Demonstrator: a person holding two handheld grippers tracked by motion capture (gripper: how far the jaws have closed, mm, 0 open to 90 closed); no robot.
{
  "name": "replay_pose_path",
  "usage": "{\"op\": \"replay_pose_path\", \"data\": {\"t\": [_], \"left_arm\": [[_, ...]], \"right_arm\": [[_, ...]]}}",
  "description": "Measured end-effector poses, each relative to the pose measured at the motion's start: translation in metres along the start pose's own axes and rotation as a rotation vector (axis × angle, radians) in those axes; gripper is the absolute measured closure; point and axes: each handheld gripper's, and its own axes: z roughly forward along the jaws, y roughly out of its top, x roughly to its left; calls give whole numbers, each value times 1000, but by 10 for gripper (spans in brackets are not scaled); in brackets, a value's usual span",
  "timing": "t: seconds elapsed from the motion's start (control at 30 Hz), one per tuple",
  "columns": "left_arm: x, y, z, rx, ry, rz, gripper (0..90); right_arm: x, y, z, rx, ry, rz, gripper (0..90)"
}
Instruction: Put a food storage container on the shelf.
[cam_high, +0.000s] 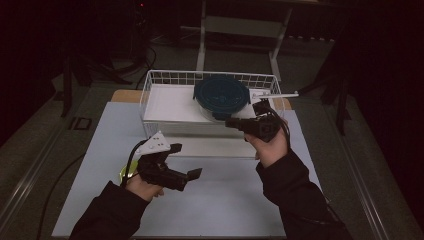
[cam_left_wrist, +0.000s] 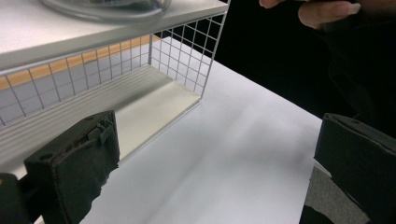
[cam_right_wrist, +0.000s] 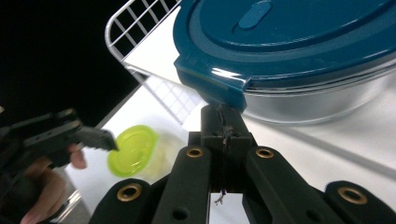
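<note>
Container (cam_high: 221, 97): round and clear-walled, set upright on the white board in the wire basket (cam_high: 150, 85), at its right end; no long axis.
Lid (cam_right_wrist: 289, 32): dark teal, laid flat on top, its tab (cam_right_wrist: 212, 81) turned toward the right tongs.
Right tongs (cam_right_wrist: 223, 122): clenched just below the tab; whether the tab is pinched cannot be told.
Left tongs (cam_high: 186, 165): released wide over the surface (cam_high: 225, 200), nothing between them.
Green tub (cam_right_wrist: 133, 149): on the surface near the left hand (cam_high: 142, 187).

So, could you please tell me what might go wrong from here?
1. The right tool is shut at the tab of the blue lid; a pull could drag the whole glass container off the rack.
2. The open left tool hovers near the small green-lidded tub and could knock it.
</note>
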Motion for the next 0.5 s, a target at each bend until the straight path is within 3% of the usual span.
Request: {"op": "replay_pose_path", "data": {"t": [0.2,0.5], "left_arm": [[2,-5,-2,-21,18,-5,0],[2,-10,-2,-7,23,0,0]], "right_arm": [[-3,6,4,3,-2,17,898],[-4,16,10,-1,-14,18,898]]}}
